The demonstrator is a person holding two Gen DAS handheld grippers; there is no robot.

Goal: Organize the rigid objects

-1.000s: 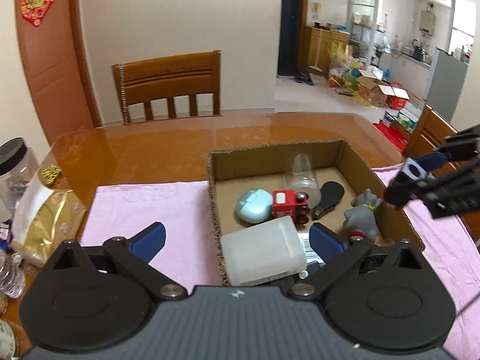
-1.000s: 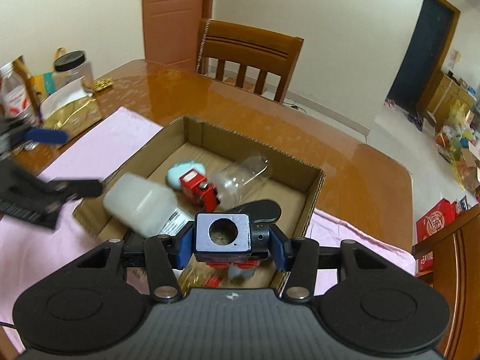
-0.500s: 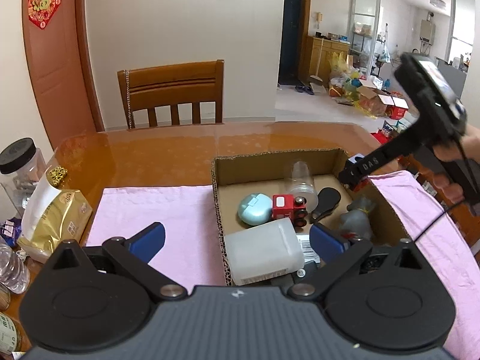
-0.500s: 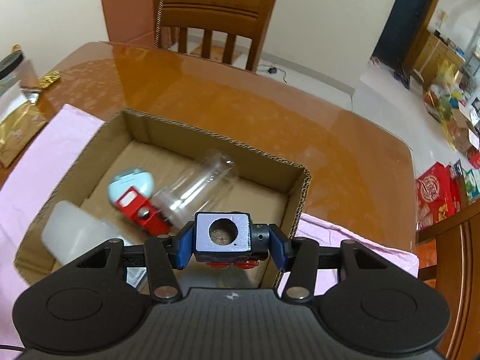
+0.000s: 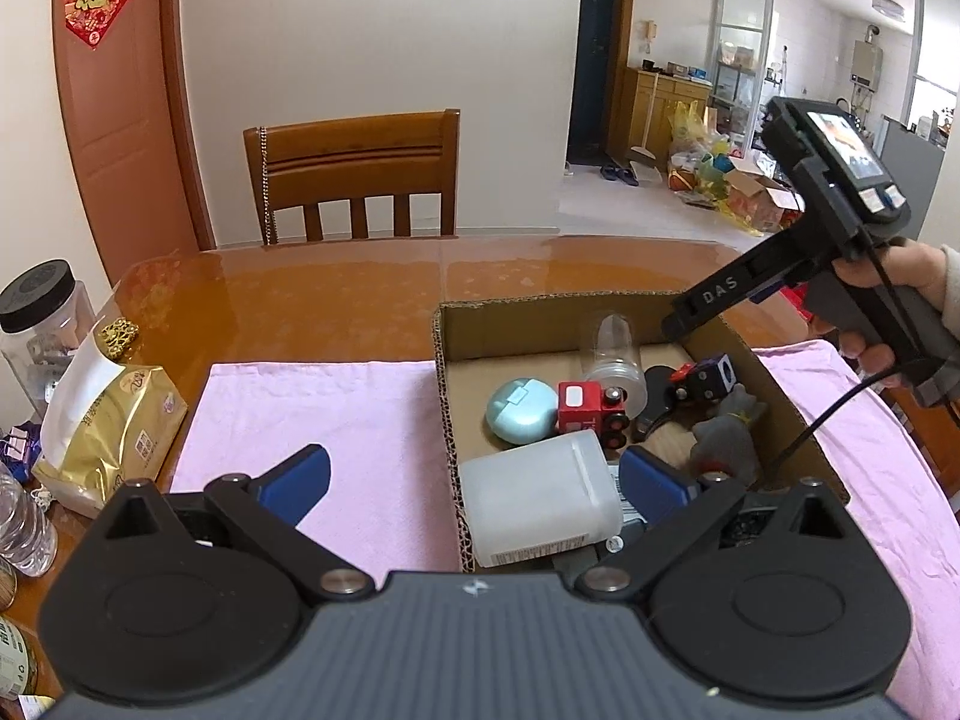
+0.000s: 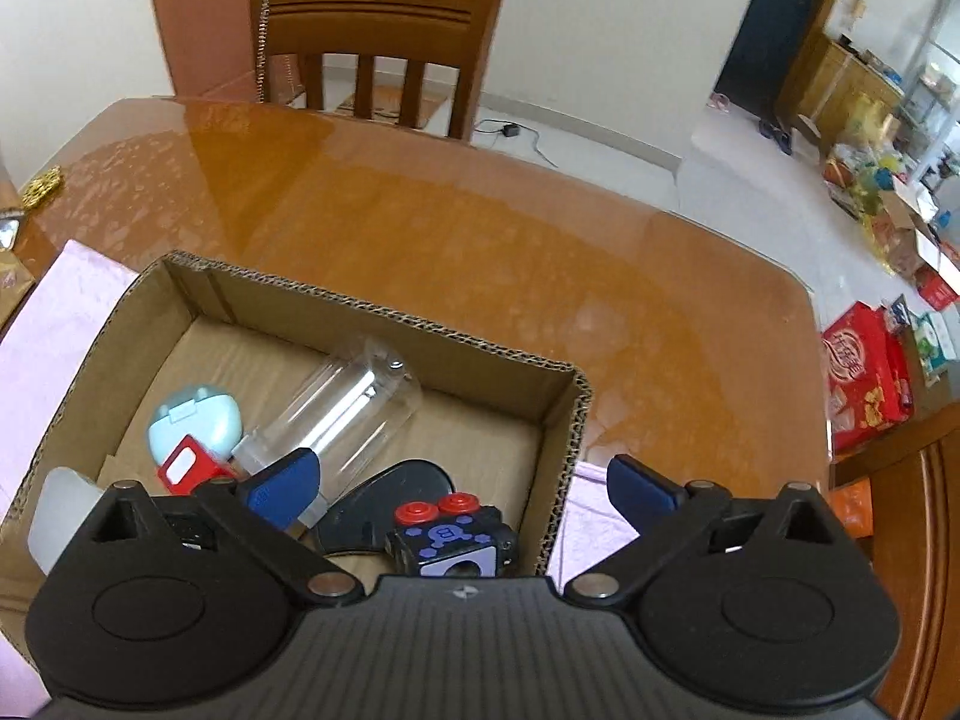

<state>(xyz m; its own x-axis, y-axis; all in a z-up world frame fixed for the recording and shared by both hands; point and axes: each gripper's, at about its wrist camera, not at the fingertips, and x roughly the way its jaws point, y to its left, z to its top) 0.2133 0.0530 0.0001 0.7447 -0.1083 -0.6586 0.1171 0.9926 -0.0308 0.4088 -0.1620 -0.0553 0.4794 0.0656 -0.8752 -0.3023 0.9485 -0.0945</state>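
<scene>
A cardboard box (image 5: 540, 309) (image 6: 384, 315) sits on a pink cloth. Inside lie a clear plastic cup (image 6: 348, 408), a light blue case (image 5: 519, 418), a red toy truck (image 5: 591, 414), a white plastic bottle (image 5: 540, 498), a black flat piece (image 6: 384, 495), a grey plush toy (image 5: 729, 432) and a black cube with red buttons (image 6: 450, 534) (image 5: 708, 378). My right gripper (image 6: 465, 483) is open above the cube, empty. My left gripper (image 5: 474, 477) is open over the box's near left wall, empty.
A pink cloth (image 5: 318, 414) covers the near part of the glossy brown table (image 6: 420, 210). A gold bag (image 5: 114, 420), a black-lidded jar (image 5: 42, 312) and a water bottle (image 5: 21, 516) stand at the left. A wooden chair (image 5: 354, 174) stands behind the table.
My right gripper opened and let go of the black cube, which now lies in the box. The left gripper has barely moved.
</scene>
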